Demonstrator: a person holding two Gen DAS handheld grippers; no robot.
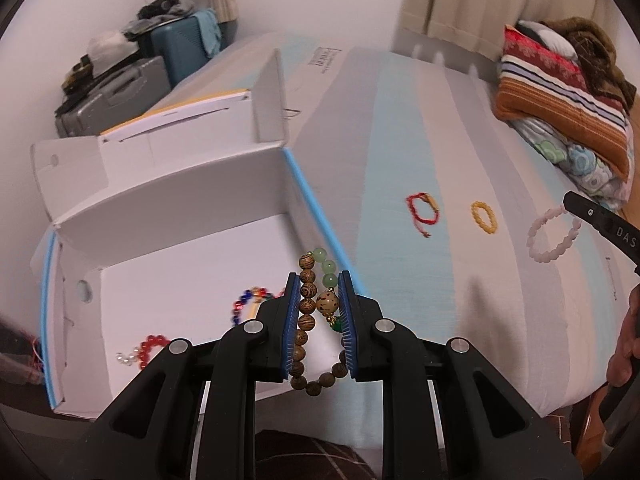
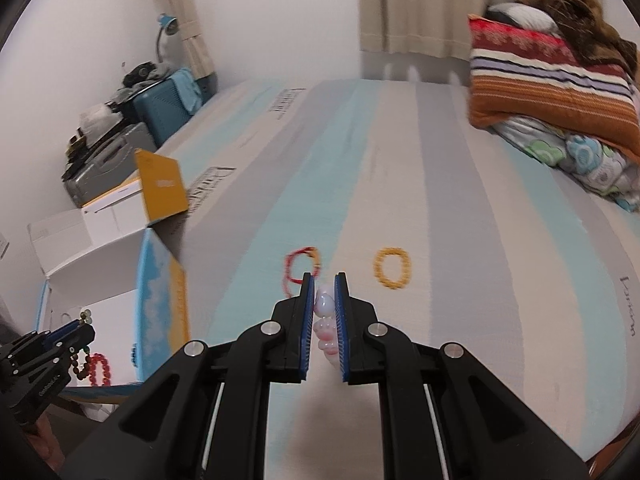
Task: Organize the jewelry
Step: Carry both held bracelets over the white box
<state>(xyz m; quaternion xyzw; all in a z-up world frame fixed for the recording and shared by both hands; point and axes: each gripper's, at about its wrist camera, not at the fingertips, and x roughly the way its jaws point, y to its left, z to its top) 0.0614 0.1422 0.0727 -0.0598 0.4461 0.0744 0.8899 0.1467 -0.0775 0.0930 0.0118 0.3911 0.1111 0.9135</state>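
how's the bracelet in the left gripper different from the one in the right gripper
The wooden bead bracelet, clamped in the left gripper, is brown with green jade-like beads and one speckled bead; the pink bead bracelet in the right gripper is one pale colour. The wooden one hangs by the white box; the pink one is over the striped mattress. Both are beaded loops held between blue pads.

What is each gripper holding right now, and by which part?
Left gripper: jaws shut on the wooden and green bead bracelet, across its upper loop. Right gripper: jaws shut on the pink bead bracelet, on one side's beads.
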